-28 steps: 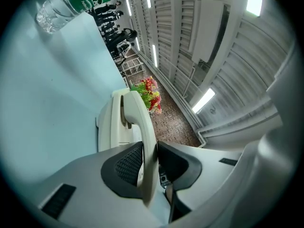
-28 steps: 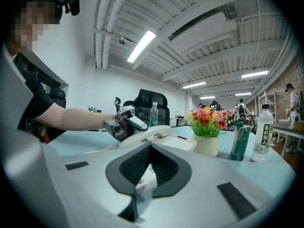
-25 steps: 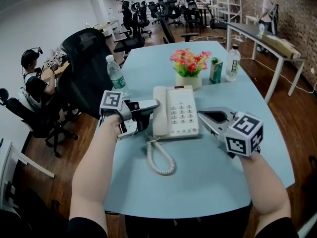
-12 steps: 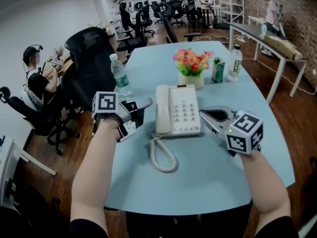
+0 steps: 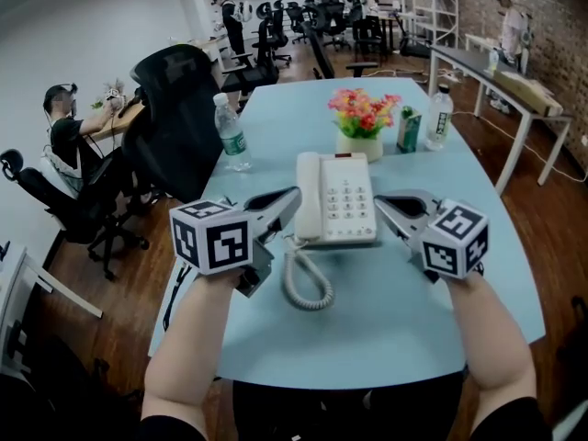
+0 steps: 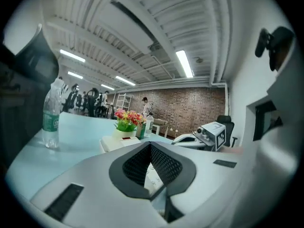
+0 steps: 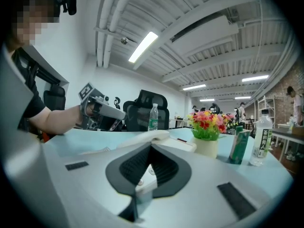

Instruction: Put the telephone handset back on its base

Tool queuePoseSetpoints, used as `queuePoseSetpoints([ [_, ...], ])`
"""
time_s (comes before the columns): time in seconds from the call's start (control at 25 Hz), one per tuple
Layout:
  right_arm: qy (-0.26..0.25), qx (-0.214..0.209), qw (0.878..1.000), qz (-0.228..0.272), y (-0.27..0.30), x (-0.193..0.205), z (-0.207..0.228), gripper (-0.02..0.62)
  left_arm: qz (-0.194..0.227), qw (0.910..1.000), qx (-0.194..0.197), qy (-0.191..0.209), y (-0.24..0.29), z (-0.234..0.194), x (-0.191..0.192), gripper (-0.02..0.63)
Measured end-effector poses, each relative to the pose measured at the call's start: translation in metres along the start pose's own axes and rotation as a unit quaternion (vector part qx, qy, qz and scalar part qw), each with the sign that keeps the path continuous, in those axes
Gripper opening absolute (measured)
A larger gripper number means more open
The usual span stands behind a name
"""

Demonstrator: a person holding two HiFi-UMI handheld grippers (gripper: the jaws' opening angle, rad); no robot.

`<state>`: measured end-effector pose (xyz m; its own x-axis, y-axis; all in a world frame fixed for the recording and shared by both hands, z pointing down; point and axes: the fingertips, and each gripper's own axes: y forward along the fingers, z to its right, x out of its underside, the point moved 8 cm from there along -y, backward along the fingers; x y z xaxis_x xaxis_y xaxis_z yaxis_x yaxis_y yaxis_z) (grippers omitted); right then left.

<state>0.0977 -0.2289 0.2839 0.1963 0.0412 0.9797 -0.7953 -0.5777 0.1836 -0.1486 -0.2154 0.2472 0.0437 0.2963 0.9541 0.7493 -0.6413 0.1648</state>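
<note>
1. Since the earlier frames, the left gripper [image 5: 292, 194] is seen drawn off the handset [image 5: 309, 196], and its jaws are brought from spread to pressed together with nothing between them.
2. Head view: the handset is found lying in the cradle along the left side of the base [image 5: 349, 200], at the middle of the table [image 5: 386, 338], so the task is judged done. The left gripper's tip is held just beside the handset. The right gripper [image 5: 378, 202] is held just beside the base's right side, its jaws also pressed together and empty. A coiled cord [image 5: 303, 285] is looped toward the near edge. A water bottle [image 5: 232, 134] is stood near the left edge, and a flower pot [image 5: 364, 125] toward the far edge.
3. Left gripper view: the ribbed black pads are seen meeting at the tip [image 6: 150, 145], with the white base [image 6: 118, 142] lying beyond them.
4. Right gripper view: the same closed, empty pads are shown [image 7: 151, 146], with the handset's rounded white back [image 7: 145, 138] just ahead.
5. The handset is judged light, rigid and smooth, so somewhat slippery. Were it lifted again, the narrow middle of its bar is the place to be pinched, and a springy pull from the cord is to be expected.
</note>
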Motion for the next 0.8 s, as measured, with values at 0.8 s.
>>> queuePoseSetpoints([
  [0.8,0.011,-0.005,1.0,-0.014,0.002,0.003,-0.002,0.017,-0.043,0.9403,-0.016,0.337,0.003,0.03,0.032,0.002],
])
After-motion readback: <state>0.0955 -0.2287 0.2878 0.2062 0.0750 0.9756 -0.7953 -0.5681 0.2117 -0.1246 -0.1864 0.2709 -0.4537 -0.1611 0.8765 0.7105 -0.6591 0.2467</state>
